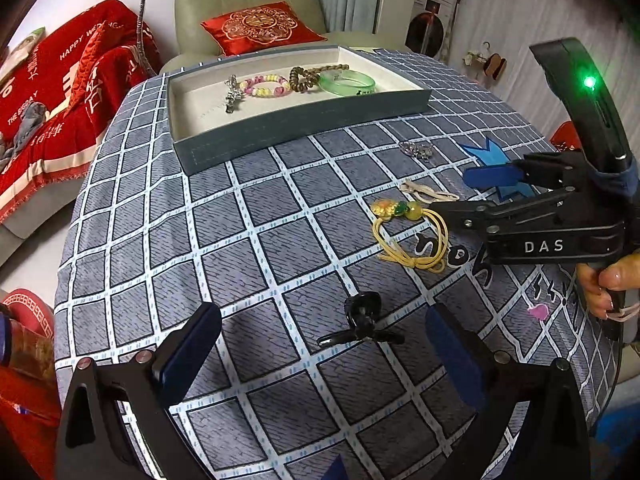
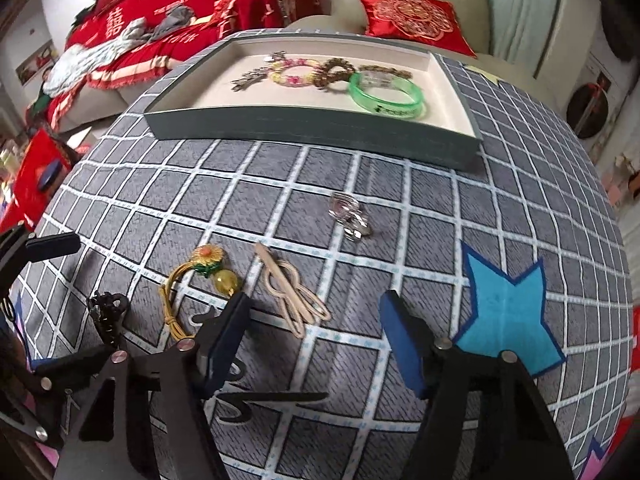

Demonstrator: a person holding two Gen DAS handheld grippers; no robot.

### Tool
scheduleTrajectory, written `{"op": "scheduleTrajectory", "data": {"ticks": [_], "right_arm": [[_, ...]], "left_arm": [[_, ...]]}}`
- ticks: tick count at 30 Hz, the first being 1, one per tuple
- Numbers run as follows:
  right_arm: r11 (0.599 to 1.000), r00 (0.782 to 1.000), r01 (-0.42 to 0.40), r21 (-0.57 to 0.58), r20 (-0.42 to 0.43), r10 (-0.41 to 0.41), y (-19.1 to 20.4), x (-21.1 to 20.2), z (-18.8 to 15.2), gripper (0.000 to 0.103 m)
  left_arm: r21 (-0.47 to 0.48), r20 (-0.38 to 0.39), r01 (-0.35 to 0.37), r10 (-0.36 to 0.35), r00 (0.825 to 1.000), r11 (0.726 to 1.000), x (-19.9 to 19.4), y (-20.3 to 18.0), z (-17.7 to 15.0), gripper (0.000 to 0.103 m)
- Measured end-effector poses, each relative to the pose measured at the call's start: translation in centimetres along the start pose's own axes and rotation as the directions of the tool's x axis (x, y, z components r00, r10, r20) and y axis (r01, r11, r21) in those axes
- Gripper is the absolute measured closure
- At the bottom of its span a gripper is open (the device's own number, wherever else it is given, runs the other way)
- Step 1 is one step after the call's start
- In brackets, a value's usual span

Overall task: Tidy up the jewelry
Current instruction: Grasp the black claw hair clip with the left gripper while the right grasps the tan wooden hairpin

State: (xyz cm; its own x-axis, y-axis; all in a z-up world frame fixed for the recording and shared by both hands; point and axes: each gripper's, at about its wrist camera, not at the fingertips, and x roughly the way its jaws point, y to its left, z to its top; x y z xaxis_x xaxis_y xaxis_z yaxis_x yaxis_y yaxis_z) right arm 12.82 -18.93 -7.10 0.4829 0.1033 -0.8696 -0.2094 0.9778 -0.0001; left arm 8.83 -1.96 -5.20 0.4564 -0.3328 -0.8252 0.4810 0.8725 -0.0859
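A grey-blue tray [image 1: 304, 120] [image 2: 320, 130] at the far side of the table holds a silver brooch [image 1: 233, 94], a pink-yellow bead bracelet [image 1: 266, 86], a brown coil tie [image 1: 301, 79] and a green bangle [image 1: 347, 82] [image 2: 386, 94]. On the cloth lie a black hair clip [image 1: 362, 320] [image 2: 106, 312], a yellow cord with flower beads [image 1: 408, 232] [image 2: 196, 284], a beige hairpin [image 1: 426, 192] [image 2: 294, 296] and a silver ring cluster [image 1: 416, 149] [image 2: 352, 216]. My left gripper [image 1: 324, 350] is open around the black clip. My right gripper [image 2: 314, 332] [image 1: 460, 196] is open over the beige hairpin.
The table wears a grey checked cloth [image 1: 240, 240] with a blue star patch [image 2: 506, 312]. A beige armchair with a red cushion [image 1: 260, 26] stands behind the tray. A red blanket [image 1: 60, 92] covers a sofa at the left.
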Motion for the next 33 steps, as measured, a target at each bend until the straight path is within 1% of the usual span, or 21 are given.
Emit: {"op": "scheduleTrajectory", "data": {"ticks": [3,5,7,9,10,12,13,14,15,16,18,19,20,21,22,29,33], "right_arm": [[1.0,1.0,-0.012,-0.029,0.003,0.012,0.7,0.2,0.5,0.042],[0.999,1.0,-0.016,-0.041,0.002,0.016,1.0,0.3,0.8,0.044],[0.999,1.0,-0.024,-0.046,0.0,0.024,1.1,0.5,1.1,0.046],[0.998,1.0,-0.027,-0.05,-0.004,0.027,1.1,0.5,1.3,0.051],[0.998,1.0,-0.029,-0.054,-0.005,0.029,1.2,0.5,1.4,0.053],[0.997,0.999,-0.033,-0.064,-0.009,0.032,1.4,0.5,1.5,0.061],[0.997,0.999,-0.034,-0.071,-0.011,0.034,1.6,0.5,1.5,0.063],[0.996,0.999,-0.034,-0.081,-0.013,0.033,1.9,0.4,1.5,0.068],[0.995,0.999,-0.035,-0.089,-0.015,0.034,2.1,0.4,1.5,0.072],[0.995,0.999,-0.036,-0.096,-0.018,0.034,2.2,0.4,1.5,0.075],[0.994,0.999,-0.036,-0.106,-0.025,0.033,2.6,0.4,1.6,0.082],[0.993,0.999,-0.032,-0.11,-0.027,0.029,2.8,0.4,1.6,0.082],[0.993,0.999,-0.022,-0.117,-0.026,0.019,2.9,0.4,1.6,0.082],[0.993,1.0,-0.02,-0.12,-0.026,0.017,3.0,0.4,1.6,0.082],[0.993,1.0,-0.019,-0.115,-0.025,0.016,3.0,0.4,1.6,0.082],[0.999,1.0,-0.021,-0.024,-0.024,0.02,1.8,0.1,1.3,0.083],[0.998,0.999,-0.041,0.037,-0.006,0.041,0.8,-0.6,1.0,0.083]], "left_arm": [[0.01,-0.006,0.003,-0.003,1.0,1.0,0.3,-0.3,0.0,0.0],[0.018,-0.01,0.006,-0.006,1.0,1.0,0.4,-0.5,0.0,0.001],[0.033,-0.018,0.002,-0.001,1.0,0.999,0.7,-0.8,0.0,0.004],[0.043,-0.015,0.007,-0.006,1.0,0.999,0.7,-1.0,-0.2,0.007],[0.052,-0.012,0.008,-0.007,1.0,0.999,0.7,-1.2,-0.2,0.012],[0.07,-0.009,0.009,-0.008,1.0,0.997,0.6,-1.4,-0.2,0.017],[0.079,-0.007,0.008,-0.007,1.0,0.997,0.5,-1.6,-0.2,0.021],[0.085,-0.006,0.007,-0.007,1.0,0.996,0.5,-1.6,-0.2,0.027],[0.093,-0.004,0.009,-0.009,1.0,0.996,0.4,-1.7,-0.2,0.029],[0.096,-0.004,0.013,-0.013,1.0,0.995,0.3,-1.8,-0.2,0.032],[0.104,-0.003,0.021,-0.021,1.0,0.994,0.2,-2.0,-0.2,0.041],[0.109,-0.003,0.024,-0.024,1.0,0.994,0.1,-2.1,-0.2,0.048],[0.111,-0.003,0.027,-0.027,1.0,0.993,0.1,-2.1,-0.2,0.059],[0.112,-0.003,0.03,-0.029,1.0,0.993,0.1,-2.1,-0.2,0.067],[0.109,-0.004,0.037,-0.037,0.999,0.993,0.1,-2.1,-0.1,0.07],[0.039,-0.01,0.079,-0.079,0.997,0.996,-0.2,-1.1,-0.1,0.07],[-0.004,0.0,0.097,-0.097,0.995,0.995,-0.7,-0.3,0.1,0.07]]}}
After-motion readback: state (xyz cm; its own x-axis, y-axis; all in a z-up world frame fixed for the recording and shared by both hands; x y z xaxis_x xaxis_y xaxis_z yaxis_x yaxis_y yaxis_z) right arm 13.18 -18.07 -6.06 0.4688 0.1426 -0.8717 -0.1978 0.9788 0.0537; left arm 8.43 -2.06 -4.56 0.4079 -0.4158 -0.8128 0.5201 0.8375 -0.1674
